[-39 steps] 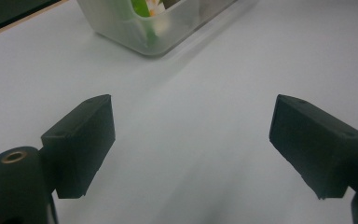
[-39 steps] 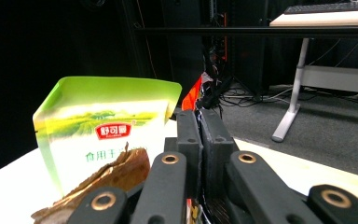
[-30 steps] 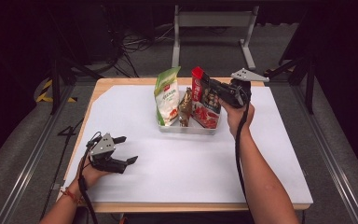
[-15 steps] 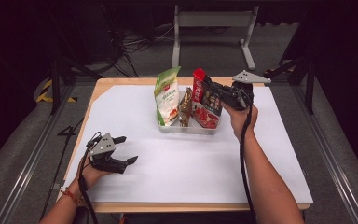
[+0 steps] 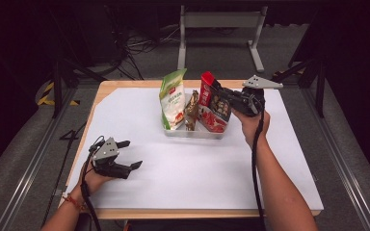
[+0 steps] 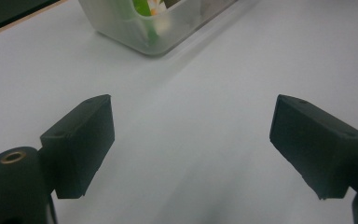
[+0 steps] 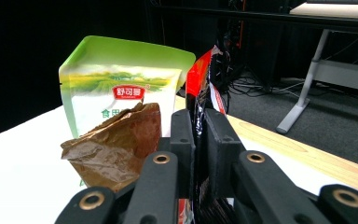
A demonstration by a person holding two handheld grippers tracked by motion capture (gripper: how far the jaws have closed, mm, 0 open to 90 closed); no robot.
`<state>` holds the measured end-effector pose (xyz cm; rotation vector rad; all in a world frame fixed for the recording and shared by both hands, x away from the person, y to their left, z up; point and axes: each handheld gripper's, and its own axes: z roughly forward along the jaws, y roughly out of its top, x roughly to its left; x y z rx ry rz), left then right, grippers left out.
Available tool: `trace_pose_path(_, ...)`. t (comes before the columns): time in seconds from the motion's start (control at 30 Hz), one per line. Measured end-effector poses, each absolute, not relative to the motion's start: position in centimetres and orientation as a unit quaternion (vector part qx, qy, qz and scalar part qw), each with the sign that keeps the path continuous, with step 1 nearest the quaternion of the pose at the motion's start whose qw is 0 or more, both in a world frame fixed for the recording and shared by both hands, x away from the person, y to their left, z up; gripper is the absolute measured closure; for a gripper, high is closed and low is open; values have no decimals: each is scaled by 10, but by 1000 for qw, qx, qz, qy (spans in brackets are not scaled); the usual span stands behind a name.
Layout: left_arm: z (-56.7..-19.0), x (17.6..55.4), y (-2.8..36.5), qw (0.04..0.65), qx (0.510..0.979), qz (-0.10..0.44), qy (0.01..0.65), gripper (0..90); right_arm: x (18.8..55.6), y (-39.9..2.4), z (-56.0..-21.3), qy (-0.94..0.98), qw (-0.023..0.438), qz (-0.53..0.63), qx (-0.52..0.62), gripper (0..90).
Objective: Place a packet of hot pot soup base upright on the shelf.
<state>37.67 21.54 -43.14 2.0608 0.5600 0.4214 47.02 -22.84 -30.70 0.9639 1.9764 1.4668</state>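
The red packet (image 5: 213, 102) is stood upright in the clear tray (image 5: 192, 133), its top edge pinched between the right gripper (image 5: 220, 91) jaws, which have just been loosening; the left gripper (image 5: 129, 155) is rested wide and empty on the white sheet (image 5: 192, 168).

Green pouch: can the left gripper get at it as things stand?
Probably yes. The left gripper rests open on the white sheet, with bare sheet between it and the bin. The green pouch stands at the bin's near-left end; the right gripper is on the red packet.

Three snack bags (image 5: 173, 98), one clear tray (image 5: 192, 133), two hand-held grippers (image 5: 125, 154).
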Motion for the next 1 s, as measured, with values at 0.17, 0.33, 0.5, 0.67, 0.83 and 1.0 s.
trace_pose_path(0.17,-431,377,216,463,840,172,226,146,469,-230,-308,725,245,538,353,807)
trace_pose_path(0.33,-431,377,216,462,840,173,226,145,468,-232,-308,730,251,530,351,776)
trace_pose_path(0.5,-432,376,215,461,841,173,224,145,466,-236,-307,735,252,525,348,754)
trace_pose_path(0.67,-432,376,215,460,841,174,224,146,465,-236,-306,739,253,521,344,748)
trace_pose_path(0.83,-432,376,215,460,842,175,223,146,462,-236,-305,744,260,514,340,734)
trace_pose_path(1.0,-431,376,215,458,842,176,223,145,459,-237,-305,746,267,508,337,713)
